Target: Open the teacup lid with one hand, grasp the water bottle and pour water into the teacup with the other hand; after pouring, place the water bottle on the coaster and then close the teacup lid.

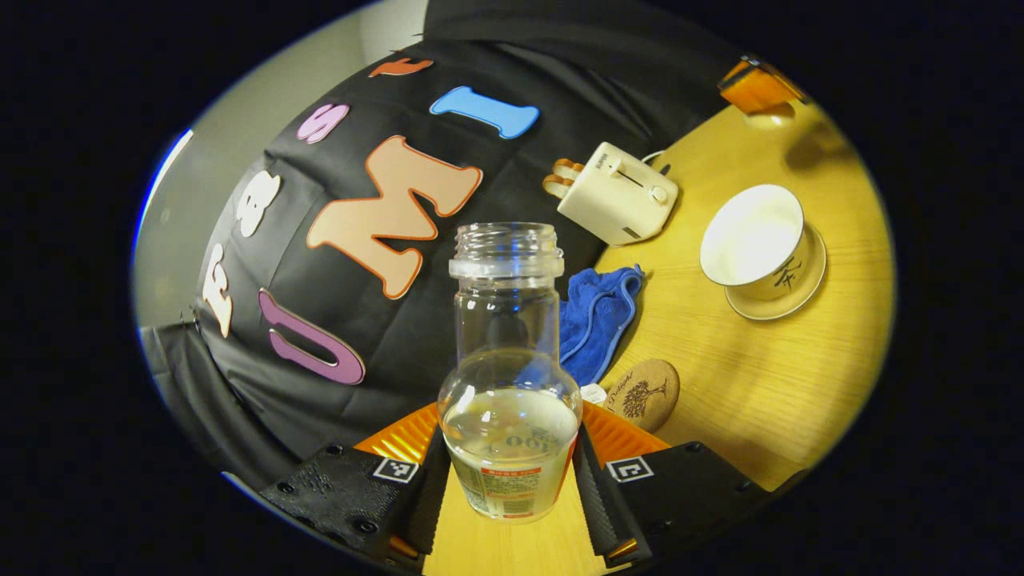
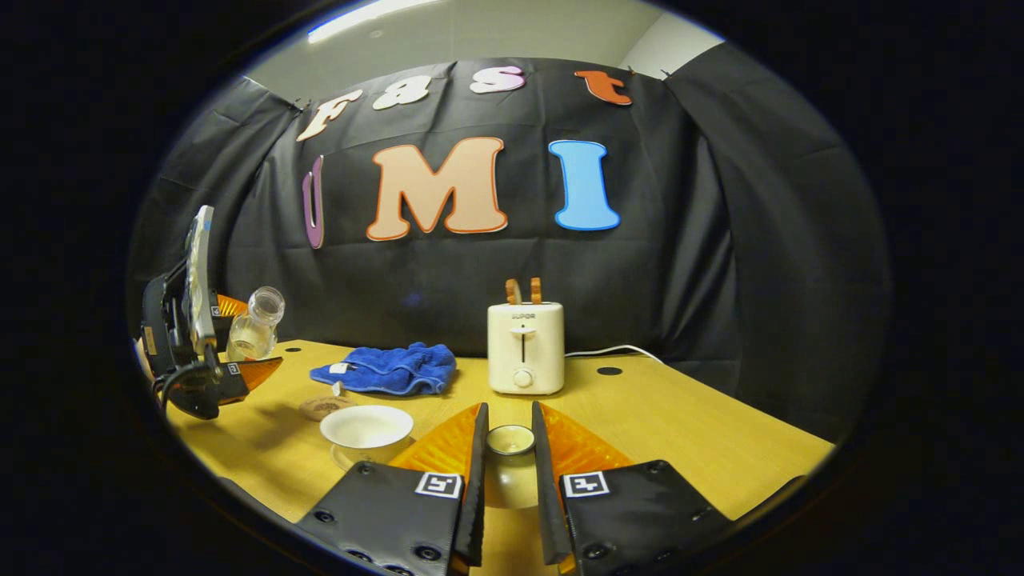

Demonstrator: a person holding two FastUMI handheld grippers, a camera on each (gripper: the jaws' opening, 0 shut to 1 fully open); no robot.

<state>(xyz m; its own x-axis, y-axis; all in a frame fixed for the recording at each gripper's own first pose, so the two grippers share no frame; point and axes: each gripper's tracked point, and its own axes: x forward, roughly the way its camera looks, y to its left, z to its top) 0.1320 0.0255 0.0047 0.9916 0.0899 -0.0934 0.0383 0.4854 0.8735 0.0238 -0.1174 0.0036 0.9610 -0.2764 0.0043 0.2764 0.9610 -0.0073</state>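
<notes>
Between our left gripper's (image 1: 510, 468) fingers in the left gripper view sits the water bottle (image 1: 510, 376), pinched at its round lower body from both sides, uncapped, partly filled; its label is too blurred for us to read. Beyond it we see the round coaster (image 1: 646, 394) with a tree print and script, lying on the wooden table (image 1: 768, 384) beside a blue cloth (image 1: 596, 316). Farther off stands the open teacup (image 1: 756, 240) on its saucer, a dark character painted on its side, and a cream toaster (image 1: 616, 194).

Closest in the right gripper view, our right gripper (image 2: 509, 460) pinches the teacup lid (image 2: 510, 442) by its knob. Left of it stands the teacup (image 2: 366, 428); the coaster (image 2: 322, 408) lies just behind. At far left the left gripper (image 2: 232, 352) holds the water bottle (image 2: 254, 326) tilted above the table. We cannot make out the toaster's (image 2: 526, 348) brand mark.
</notes>
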